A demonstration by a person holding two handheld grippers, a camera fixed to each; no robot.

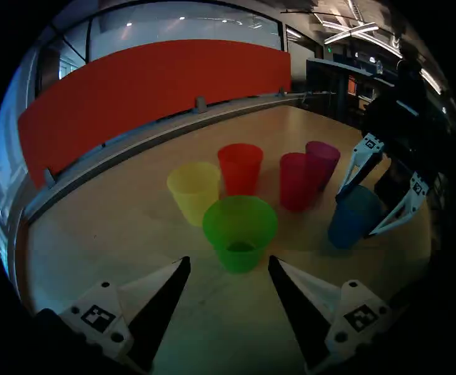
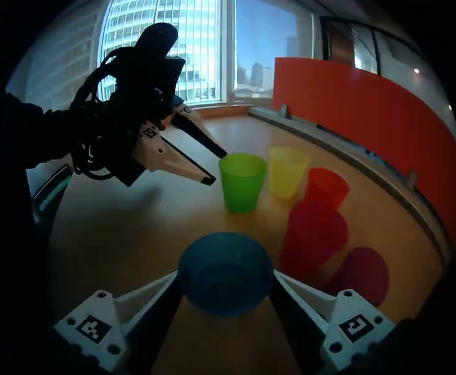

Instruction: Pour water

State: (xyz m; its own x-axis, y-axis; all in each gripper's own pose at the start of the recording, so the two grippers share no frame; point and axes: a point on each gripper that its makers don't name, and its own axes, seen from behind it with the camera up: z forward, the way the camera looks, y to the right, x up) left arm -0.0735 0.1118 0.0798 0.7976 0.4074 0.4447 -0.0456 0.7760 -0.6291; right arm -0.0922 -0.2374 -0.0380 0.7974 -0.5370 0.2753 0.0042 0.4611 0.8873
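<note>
Several plastic cups stand on a wooden table (image 1: 134, 231). The green cup (image 1: 239, 231) is right in front of my left gripper (image 1: 228, 265), whose fingers are open, their tips either side of the cup's base and apart from it. In the right gripper view the left gripper (image 2: 218, 167) hovers by the green cup (image 2: 243, 181), held by a dark-sleeved hand. A blue cup (image 2: 225, 278) sits between the fingers of my right gripper (image 2: 226, 276), both pressing its sides. The left gripper view has the blue cup (image 1: 353, 215) in the right gripper (image 1: 356, 215) at the right.
Behind the green cup stand a yellow cup (image 1: 193, 190), an orange cup (image 1: 240, 167), a red cup (image 1: 295, 181) and a magenta cup (image 1: 322, 164). An orange divider panel (image 1: 153, 94) runs along the table's far edge. Windows (image 2: 184, 50) lie beyond the table.
</note>
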